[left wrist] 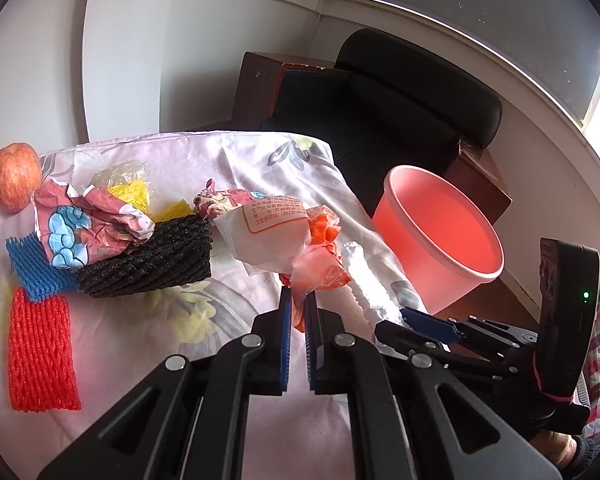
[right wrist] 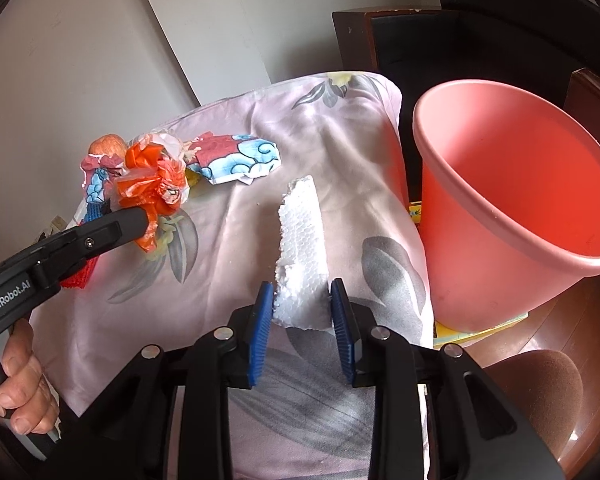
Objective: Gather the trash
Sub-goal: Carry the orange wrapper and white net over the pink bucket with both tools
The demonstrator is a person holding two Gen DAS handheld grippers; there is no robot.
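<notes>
A: Wrapper point(left wrist: 320, 256), orange, crumpled — where was it?
B: Clamped in the left gripper point(left wrist: 296, 312), lifted off the cloth point(left wrist: 204, 320).
A: And rightward?
B: Right gripper point(right wrist: 302, 312) squeezed the white foam point(right wrist: 300, 240); pink bucket point(right wrist: 512, 216) stood beside.

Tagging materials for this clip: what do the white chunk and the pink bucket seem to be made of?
White chunk: probably expanded polystyrene foam, matte, with a beaded surface and ragged broken edges. Pink bucket: apparently moulded plastic, smooth with a slight sheen and a rolled rim.

Bucket point(left wrist: 440, 236) right of the table point(left wrist: 236, 160)
</notes>
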